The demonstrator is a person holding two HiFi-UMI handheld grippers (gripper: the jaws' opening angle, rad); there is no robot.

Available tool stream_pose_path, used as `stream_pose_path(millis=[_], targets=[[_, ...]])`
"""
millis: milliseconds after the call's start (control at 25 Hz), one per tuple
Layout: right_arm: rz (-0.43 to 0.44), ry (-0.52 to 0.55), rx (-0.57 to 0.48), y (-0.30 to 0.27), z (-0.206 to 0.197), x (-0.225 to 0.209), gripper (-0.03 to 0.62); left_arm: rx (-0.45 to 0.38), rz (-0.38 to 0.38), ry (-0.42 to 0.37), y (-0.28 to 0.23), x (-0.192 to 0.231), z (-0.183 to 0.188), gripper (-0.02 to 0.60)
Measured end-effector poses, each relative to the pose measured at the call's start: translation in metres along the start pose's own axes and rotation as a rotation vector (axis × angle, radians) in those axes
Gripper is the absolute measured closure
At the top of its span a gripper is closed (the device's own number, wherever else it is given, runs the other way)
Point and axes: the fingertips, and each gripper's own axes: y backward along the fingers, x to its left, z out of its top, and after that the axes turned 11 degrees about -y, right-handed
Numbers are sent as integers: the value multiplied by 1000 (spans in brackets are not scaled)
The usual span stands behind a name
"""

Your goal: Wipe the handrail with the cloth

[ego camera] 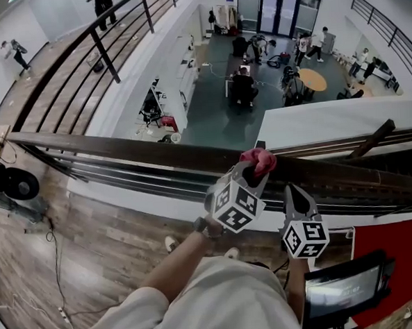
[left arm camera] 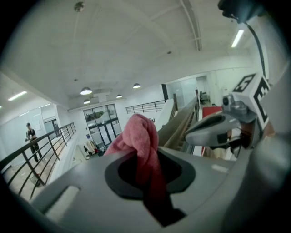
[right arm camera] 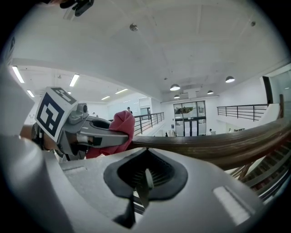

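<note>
Head view: your left gripper [ego camera: 252, 170] is clamped on the bunched pink cloth [ego camera: 259, 160], which sits at the top of the wooden handrail [ego camera: 121, 143], likely so the wad bears on the wood for a stroke along it; your right gripper [ego camera: 295, 192] hangs just beside, short of the rail, jaws pressed together on nothing, apparently parked clear; actual cloth-to-rail pressure is hard to confirm; the rail runs out of frame on the right; the cloth's lower part is buried between the jaws.
</note>
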Motion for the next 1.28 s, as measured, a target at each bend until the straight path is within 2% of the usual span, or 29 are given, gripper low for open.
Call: stream_pose_path(millis=[80,200,480,680,880,1280], targets=[[-5,0,5,1,-1,-3,592,-23,14,-17,-2,-2,2,512],[-13,4,12,2,-2,-5,592,-52,2,4,-2,-5,2,512],[-45,4,0,-1,1,-3,592,-63,-115,63,1,-20,-2,512],[-60,-11,-2,-5,0,0,592,-29,-187,38,-1,-37,-16,514],[-63,-8,-1,-9,0,10,592,-25,-160,17,0,-35,-38,515],[-99,-11,-10,-8,0,25,592,-24,-185,37,12,-25,-54,515]])
